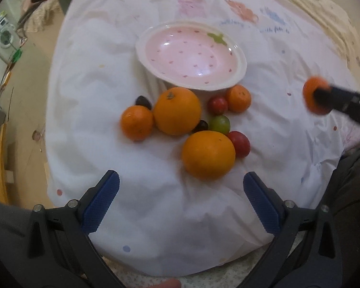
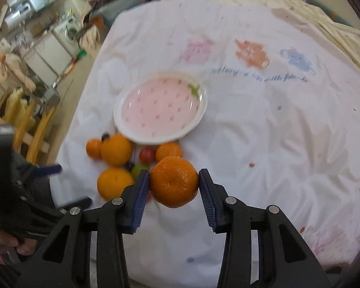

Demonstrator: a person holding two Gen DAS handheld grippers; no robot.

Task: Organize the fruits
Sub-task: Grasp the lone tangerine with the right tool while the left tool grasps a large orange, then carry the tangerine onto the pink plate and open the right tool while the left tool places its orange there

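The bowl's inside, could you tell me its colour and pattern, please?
The bowl is pale pink with small red flecks and a green leaf mark; clearest in the left wrist view.

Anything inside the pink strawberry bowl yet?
No fruit shows inside the pink strawberry bowl; only its painted seeds and green leaf. The right tongs grip a mandarin short of it. Its near inner wall is hidden by the rim.

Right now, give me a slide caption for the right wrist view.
Right gripper holds a mandarin above the white cloth, near the empty pink bowl.
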